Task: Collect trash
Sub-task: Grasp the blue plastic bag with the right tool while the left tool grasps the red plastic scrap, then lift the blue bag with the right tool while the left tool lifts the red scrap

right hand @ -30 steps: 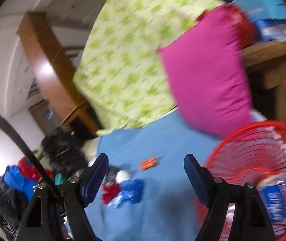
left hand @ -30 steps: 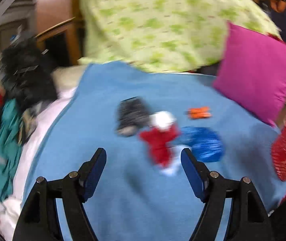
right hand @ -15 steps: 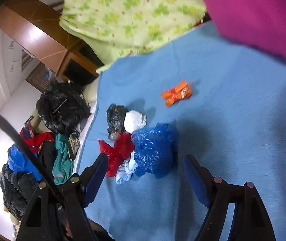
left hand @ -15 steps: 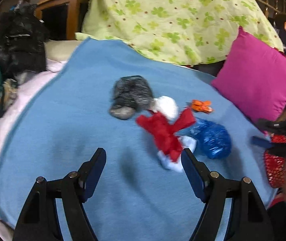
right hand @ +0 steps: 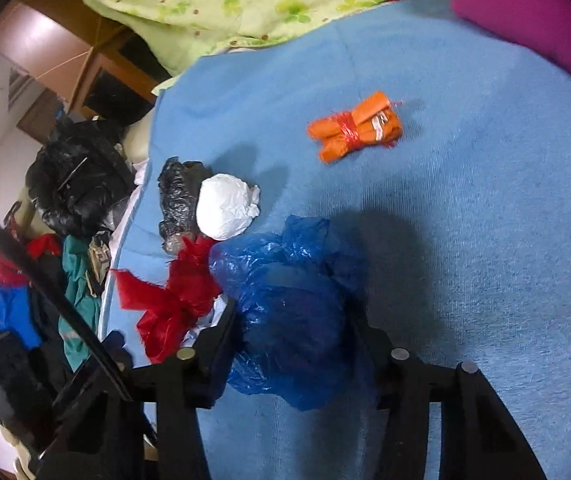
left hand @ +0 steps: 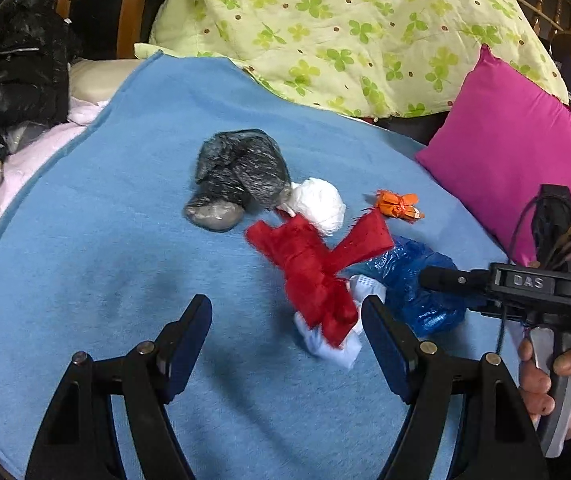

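Observation:
Trash lies in a heap on the blue blanket point(left hand: 105, 280): a black bag point(left hand: 241, 172), a white wad point(left hand: 319, 204), an orange wrapper bundle point(left hand: 397, 204), a red scrap point(left hand: 313, 264) over white paper, and a blue plastic bag point(right hand: 285, 280). My right gripper point(right hand: 293, 312) has the blue bag between its jaws, which are closing, and the pads press its sides. In the left wrist view the right gripper point(left hand: 437, 278) reaches the blue bag point(left hand: 413, 280) from the right. My left gripper point(left hand: 285, 308) stands open just in front of the red scrap, holding nothing.
A pink cushion point(left hand: 513, 160) and a green clover-print quilt point(left hand: 345, 28) border the blanket's far side. A black bundle point(left hand: 17, 68) and piled clothes point(right hand: 5, 308) sit off its left edge. A wooden cabinet point(left hand: 121, 8) stands behind. A person's hand point(left hand: 557, 380) holds the right gripper's handle.
My right gripper swung down from beside the red basket to the blue bag, and its jaws narrowed around it. The left gripper sank closer to the trash heap, jaws unchanged.

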Available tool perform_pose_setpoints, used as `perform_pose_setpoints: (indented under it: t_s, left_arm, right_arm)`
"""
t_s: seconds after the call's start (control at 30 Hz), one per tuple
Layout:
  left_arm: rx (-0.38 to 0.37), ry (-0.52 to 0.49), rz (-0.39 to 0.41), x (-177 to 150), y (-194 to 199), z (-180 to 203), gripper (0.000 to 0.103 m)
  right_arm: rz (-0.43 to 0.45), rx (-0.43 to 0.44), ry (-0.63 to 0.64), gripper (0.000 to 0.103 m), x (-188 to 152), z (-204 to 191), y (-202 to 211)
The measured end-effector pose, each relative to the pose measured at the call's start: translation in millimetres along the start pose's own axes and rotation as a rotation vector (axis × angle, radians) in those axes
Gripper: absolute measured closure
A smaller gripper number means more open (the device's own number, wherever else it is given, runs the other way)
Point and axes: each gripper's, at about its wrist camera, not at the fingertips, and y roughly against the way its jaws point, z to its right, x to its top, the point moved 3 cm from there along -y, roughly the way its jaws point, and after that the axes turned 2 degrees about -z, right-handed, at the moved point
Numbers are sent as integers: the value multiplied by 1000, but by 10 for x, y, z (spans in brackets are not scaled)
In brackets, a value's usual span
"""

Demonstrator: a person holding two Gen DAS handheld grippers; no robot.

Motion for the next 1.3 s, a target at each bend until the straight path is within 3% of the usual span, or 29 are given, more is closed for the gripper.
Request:
perform_pose_setpoints:
  t_s: [0.17, 0.37, 0.43, 0.5, 0.57, 0.63, 0.8, 1.13, 1.3]
  left_arm:
    - [-41, 29, -21, 153, -219, 106, 26]
    - [-6, 29, -69, 282, -526, 207, 26]
    - [-17, 58, -76, 315, -581, 177, 35]
    - [-37, 92, -111, 332, -660, 131, 59]
    - [-12, 115, -126, 319, -709, 66, 71]
    - [-22, 143, -131, 304, -710, 8, 72]
    - [11, 111, -46, 294, -463, -15, 74]
    - [100, 7, 159, 118, 512, 287, 74]
    - [163, -59, 171, -49, 823, 549, 74]
  right_arm:
    - [94, -22, -18, 51, 2, 177, 354]
    - [167, -15, -54, 51, 6, 428, 680]
    - [180, -11, -54, 51, 4, 461, 735]
    - [194, -13, -39, 51, -3, 467, 781]
    - [202, -12, -28, 51, -12, 465, 797]
    - [208, -3, -23, 51, -35, 461, 825]
    - [243, -1, 11, 51, -73, 415, 930]
    - [309, 36, 45, 51, -251, 321, 1249]
    - [390, 63, 106, 51, -455, 165, 1504]
